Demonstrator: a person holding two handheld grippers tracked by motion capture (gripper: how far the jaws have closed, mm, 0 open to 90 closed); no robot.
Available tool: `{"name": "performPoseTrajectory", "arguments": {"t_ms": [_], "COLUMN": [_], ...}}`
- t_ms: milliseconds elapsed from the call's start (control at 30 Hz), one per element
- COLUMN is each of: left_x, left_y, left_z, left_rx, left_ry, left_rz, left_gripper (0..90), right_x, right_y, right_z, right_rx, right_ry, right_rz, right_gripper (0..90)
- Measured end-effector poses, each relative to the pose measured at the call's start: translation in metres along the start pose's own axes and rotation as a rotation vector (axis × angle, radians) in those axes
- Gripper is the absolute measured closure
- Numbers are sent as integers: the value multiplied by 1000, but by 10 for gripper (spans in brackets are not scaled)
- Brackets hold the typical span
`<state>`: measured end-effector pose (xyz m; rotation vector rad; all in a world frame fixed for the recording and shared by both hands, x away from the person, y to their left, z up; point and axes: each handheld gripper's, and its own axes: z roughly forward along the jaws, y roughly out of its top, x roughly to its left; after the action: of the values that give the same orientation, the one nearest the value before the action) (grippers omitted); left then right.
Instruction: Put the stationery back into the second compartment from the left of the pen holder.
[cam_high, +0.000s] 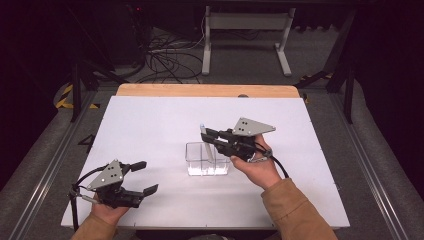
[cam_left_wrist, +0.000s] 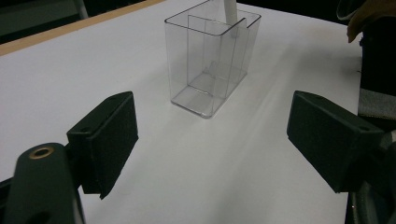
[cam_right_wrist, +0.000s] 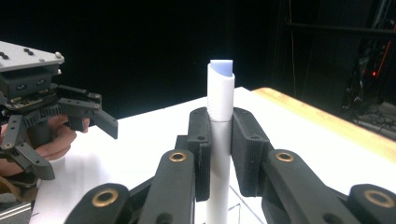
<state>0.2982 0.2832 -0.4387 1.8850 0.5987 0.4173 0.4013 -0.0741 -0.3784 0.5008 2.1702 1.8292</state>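
Right gripper (cam_right_wrist: 219, 154) holds one white tube (cam_right_wrist: 220, 98) over one clear box (cam_high: 207, 159).

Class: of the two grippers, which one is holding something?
The right gripper: its jaws clamp a white tube upright above the clear box. The left gripper stands open and empty, apart from the box.

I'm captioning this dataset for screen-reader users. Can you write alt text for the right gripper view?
The right gripper clamps an upright white tube with a pale blue tip between its two black jaws, above a white table with a wooden far edge. At the left, farther off, a hand holds the left gripper with its jaws open against a dark background.
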Motion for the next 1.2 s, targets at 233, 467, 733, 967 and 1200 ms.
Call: {"name": "performPoseTrajectory", "arguments": {"t_ms": [233, 467, 733, 967, 1200], "left_x": [0, 0, 0, -2, -3], "left_y": [0, 0, 0, 1, 1], "left_z": [0, 0, -1, -2, -4], "left_rx": [0, 0, -2, -6, -17], "left_ry": [2, 2, 3, 9, 19], "left_rz": [0, 0, -1, -1, -3], "left_gripper": [174, 173, 173, 173, 171], "right_x": [-2, -3, -1, -2, -3], "right_y": [-4, 2, 11, 14, 10], "right_z": [2, -6, -27, -47, -71], "right_rx": [19, -12, -26, -33, -39], "right_ry": [-20, -55, -77, -108, -190], "right_rz": [22, -56, -82, -83, -100], "right_gripper": [588, 290, 252, 251, 218]}}
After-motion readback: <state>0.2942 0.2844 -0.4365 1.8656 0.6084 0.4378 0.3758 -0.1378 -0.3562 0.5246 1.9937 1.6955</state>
